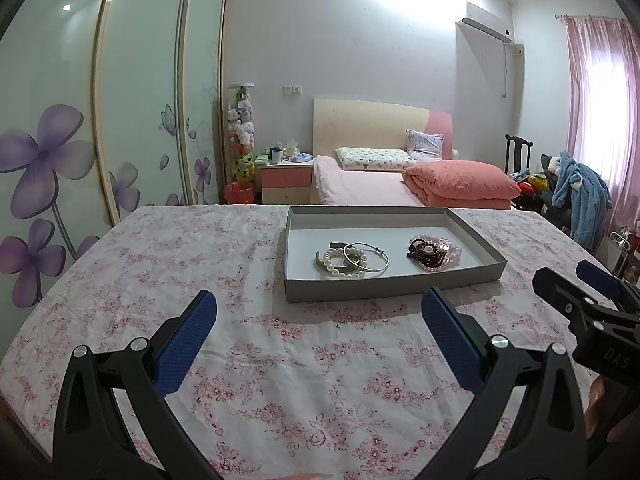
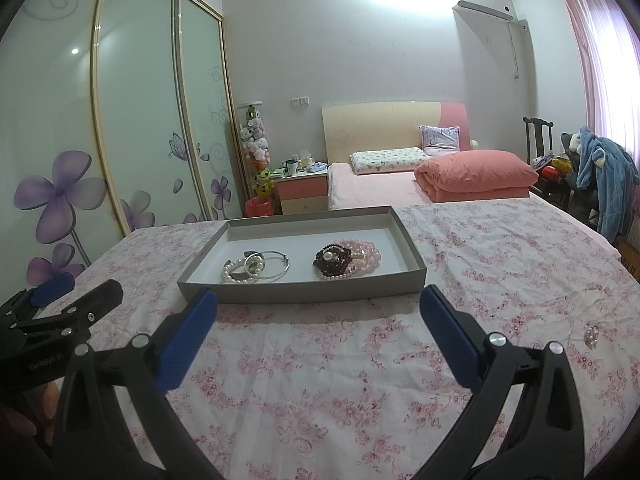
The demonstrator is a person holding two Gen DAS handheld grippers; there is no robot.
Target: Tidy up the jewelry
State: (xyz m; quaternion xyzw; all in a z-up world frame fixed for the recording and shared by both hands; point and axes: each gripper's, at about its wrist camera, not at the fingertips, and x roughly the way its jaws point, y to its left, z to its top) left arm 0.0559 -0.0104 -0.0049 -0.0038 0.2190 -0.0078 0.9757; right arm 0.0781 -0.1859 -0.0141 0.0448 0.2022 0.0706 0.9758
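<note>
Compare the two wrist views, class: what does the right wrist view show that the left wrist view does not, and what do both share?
Only the right wrist view shows a small pearl piece lying loose on the floral cloth, outside and to the right of the grey tray, plus the left tool at its left edge.

Only the left wrist view shows the right tool at its right edge.

Both show the tray holding silver bangles with pearl bracelets, and a dark and pink bead cluster. Both tools are open and empty.

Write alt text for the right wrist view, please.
A grey tray on a floral cloth holds silver bangles and pink beads. Open right tongs hover before it; a small brooch lies to the right.
</note>
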